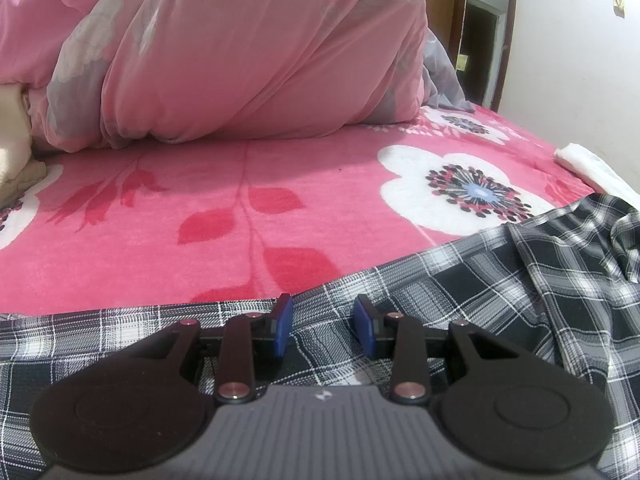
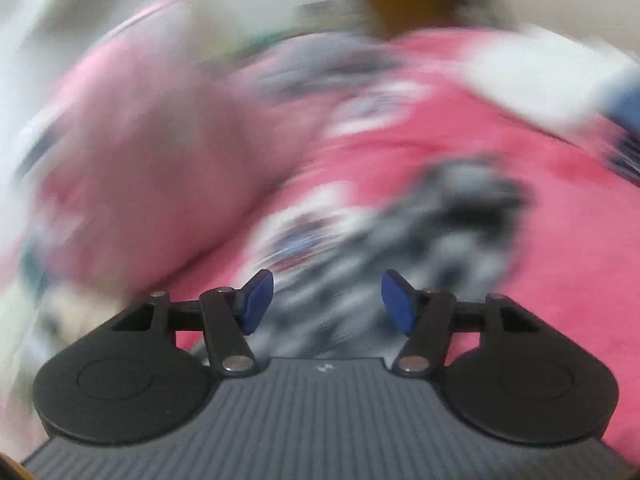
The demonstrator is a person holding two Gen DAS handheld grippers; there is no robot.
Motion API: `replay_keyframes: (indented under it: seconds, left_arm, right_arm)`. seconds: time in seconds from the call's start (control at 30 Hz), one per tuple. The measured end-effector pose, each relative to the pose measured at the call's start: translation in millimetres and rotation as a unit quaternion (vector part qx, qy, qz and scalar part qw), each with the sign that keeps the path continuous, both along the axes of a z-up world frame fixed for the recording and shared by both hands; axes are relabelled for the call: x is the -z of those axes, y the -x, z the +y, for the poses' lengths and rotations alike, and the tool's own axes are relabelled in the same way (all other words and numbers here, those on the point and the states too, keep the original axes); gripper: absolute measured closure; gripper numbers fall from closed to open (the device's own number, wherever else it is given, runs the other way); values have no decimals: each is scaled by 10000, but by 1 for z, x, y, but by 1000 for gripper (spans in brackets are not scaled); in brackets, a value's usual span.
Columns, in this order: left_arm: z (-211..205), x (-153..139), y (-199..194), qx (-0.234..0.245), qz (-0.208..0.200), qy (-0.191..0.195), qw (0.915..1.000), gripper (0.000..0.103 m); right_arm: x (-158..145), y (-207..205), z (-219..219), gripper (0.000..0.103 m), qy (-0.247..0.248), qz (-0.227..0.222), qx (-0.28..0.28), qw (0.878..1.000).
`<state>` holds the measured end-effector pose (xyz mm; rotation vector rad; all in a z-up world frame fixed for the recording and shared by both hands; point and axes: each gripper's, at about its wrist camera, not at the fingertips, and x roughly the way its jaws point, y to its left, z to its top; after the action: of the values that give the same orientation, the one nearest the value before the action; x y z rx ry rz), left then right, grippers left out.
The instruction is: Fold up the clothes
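While the left gripper (image 1: 322, 326) hangs low over the plaid shirt (image 1: 500, 292), fingers parted and empty, the right gripper (image 2: 326, 304) gapes wide above a blurred pink bed (image 2: 540, 216).

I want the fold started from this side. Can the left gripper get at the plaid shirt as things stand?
Probably yes: the left gripper is open, low over the plaid shirt, with nothing between them.

No readable text, numbers or brand names in either view. Only mark: a small pale emblem on the grey ribbed housing of the left tongs (image 1: 322, 322), and the same on the right tongs (image 2: 327, 305); form too small to resolve.
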<state>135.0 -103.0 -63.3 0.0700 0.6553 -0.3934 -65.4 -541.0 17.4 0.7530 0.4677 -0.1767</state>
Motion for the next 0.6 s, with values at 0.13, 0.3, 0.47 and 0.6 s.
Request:
replay_keyframes:
  seconds: [0.13,0.3,0.47,0.6]
  left_arm:
    - [-1,0,0,4,-15,-29,10000,68]
    - [-1,1,1,7,-36,-62,10000,68]
    - [-1,0,1,9,-41,-68,10000,68]
    - [-1,0,1,12,-41,-68,10000,68]
  right_arm:
    - [31,-15,-50,43,-314,308,852,9954]
    - [11,-35,16,100,667,208,-415,9967]
    - [-9,-54,82,101,1631,102,-1671,9723]
    - [-25,-70,135,100,2379,21,-2652,9344]
